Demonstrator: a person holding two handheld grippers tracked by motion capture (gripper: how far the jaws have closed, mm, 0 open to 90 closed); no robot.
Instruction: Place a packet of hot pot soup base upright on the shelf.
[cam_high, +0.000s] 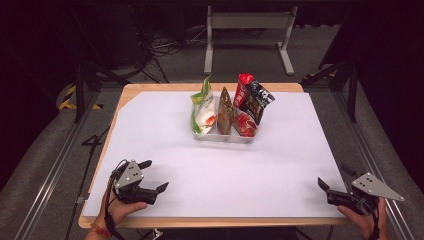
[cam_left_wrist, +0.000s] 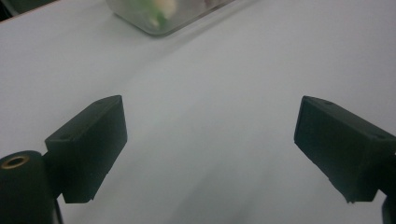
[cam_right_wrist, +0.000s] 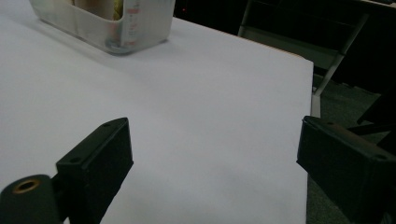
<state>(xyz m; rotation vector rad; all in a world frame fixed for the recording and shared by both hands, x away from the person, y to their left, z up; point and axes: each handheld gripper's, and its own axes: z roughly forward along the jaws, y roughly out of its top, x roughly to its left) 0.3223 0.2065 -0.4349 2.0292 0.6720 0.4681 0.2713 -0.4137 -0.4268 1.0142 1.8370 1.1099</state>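
A clear plastic bin (cam_high: 225, 136) stands at the middle back of the white-covered table (cam_high: 280, 165). In it stand a green-and-white bag (cam_high: 203, 107), a brown packet (cam_high: 225, 112), a red packet (cam_high: 242, 90) and a black packet (cam_high: 259, 100). My left gripper (cam_high: 155, 175) rests near the front left edge, held by a hand, open with nothing between its fingers. At the front right corner my right gripper (cam_high: 334, 177) is also open and holds nothing. The left gripper view has wide-apart jaws (cam_left_wrist: 210, 107) over bare sheet, with the bin (cam_left_wrist: 159, 16) blurred ahead. In the right gripper view, open jaws (cam_right_wrist: 212, 128) point toward the bin (cam_right_wrist: 107, 25).
The table's wooden edge (cam_high: 210, 222) runs along the front, and its right edge (cam_right_wrist: 310, 88) drops off near my right gripper. A grey metal frame (cam_high: 247, 22) stands on the floor behind the table. Cables (cam_high: 165, 47) lie on the floor at the back left.
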